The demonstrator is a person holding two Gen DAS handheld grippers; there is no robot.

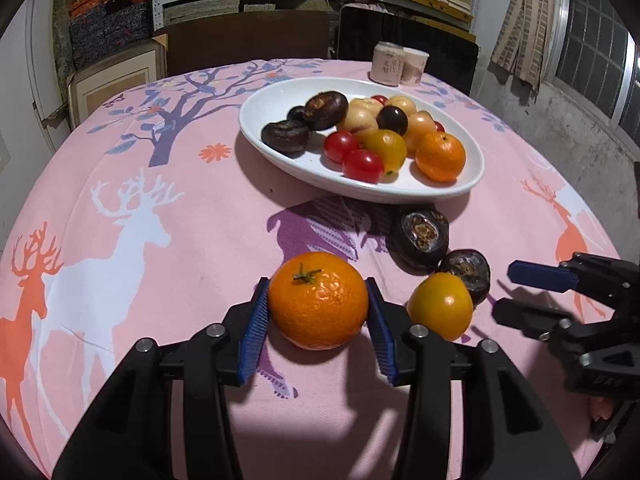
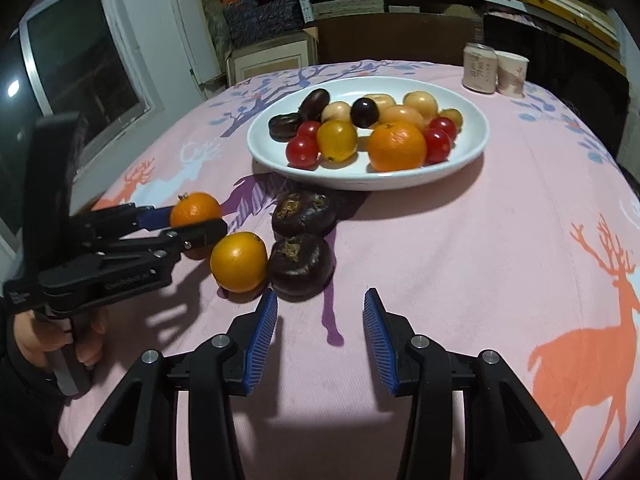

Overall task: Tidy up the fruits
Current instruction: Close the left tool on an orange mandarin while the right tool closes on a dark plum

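A tangerine rests on the pink deer-print cloth, and my left gripper is shut on it, blue pads pressing both sides. Just right of it lie a yellow-orange round fruit and two dark water chestnuts. My right gripper hovers open over bare cloth, a little short of the nearer chestnut, with nothing between its fingers. Behind them the white oval plate holds a tangerine, red tomatoes, pale fruits and dark ones.
A drink can and a paper cup stand at the far edge of the table. A hand holds the left gripper's handle. Shelves of boxes fill the back wall.
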